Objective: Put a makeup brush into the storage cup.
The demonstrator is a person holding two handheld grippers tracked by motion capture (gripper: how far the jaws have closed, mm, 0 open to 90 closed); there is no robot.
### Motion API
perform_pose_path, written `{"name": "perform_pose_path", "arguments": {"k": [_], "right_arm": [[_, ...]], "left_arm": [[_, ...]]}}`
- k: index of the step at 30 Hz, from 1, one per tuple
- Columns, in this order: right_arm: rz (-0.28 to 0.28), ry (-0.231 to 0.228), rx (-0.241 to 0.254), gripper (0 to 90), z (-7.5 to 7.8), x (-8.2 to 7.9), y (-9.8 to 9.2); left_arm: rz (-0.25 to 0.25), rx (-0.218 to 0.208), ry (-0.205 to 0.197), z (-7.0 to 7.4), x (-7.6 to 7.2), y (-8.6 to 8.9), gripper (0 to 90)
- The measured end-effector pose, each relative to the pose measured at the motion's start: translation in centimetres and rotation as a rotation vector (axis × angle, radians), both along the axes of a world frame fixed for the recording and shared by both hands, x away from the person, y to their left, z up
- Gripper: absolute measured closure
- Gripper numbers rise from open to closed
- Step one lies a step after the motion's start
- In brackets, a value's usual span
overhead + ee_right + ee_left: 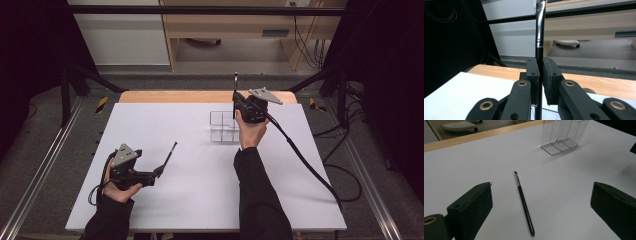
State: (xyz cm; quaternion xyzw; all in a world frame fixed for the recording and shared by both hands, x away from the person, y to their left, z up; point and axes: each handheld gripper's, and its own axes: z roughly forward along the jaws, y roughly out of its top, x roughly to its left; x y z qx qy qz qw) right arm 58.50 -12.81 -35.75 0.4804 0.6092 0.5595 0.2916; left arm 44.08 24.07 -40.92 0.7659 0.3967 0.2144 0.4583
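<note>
Right tool (539,75) clamped on upright brush (539,30) above organizer (223,127). Left tool (541,205) open over second brush (524,202) on counter (574,190).

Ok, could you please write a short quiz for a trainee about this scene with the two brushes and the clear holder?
1. True or false: the right claw is shut on the upright brush.
2. Where is the second brush?
A) inside the clear holder
B) flat on the white table, in front of the open left claw
C) clamped in the left claw
3. In one word: is the clear holder full or empty, as far as the left gripper view shows?

Key: 1 true; 2 B; 3 empty.
</note>
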Motion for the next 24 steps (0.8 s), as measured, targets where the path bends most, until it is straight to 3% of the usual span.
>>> {"name": "perform_pose_path", "arguments": {"k": [12, 24], "right_arm": [[-0.004, 0.01, 0.015, 84.3, -0.8, 0.6, 0.5], [0.006, 0.029, -0.002, 84.3, -2.0, 1.1, 1.2]], "left_arm": [[0.0, -0.001, 0.0, 0.0, 0.0, 0.0, 3.4], [0.0, -0.003, 0.0, 0.0, 0.0, 0.1, 3.3]]}}
